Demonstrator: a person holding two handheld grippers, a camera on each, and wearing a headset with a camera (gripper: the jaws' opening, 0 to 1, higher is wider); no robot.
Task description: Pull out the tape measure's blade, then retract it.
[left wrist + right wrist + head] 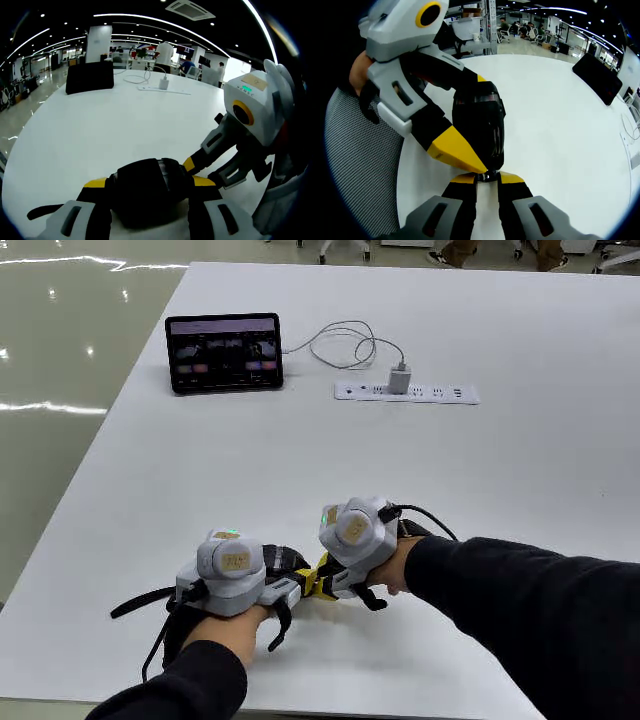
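Note:
A black tape measure (284,559) lies near the table's front edge, between the two grippers. In the left gripper view its rounded body (150,192) sits between the yellow-tipped jaws of my left gripper (148,183), which is shut on it. My right gripper (250,125) reaches in from the right. In the right gripper view the body (480,125) lies just ahead of my right gripper (488,176), whose jaws are shut on the small blade tip at the case mouth. No length of blade shows. In the head view the left gripper (287,581) and right gripper (322,582) nearly touch.
A dark tablet (224,351) stands at the far left of the white table (450,470). A white power strip (440,393) with a charger (399,378) and looped cable (345,340) lies beyond. A mesh chair (360,165) is beside the near edge.

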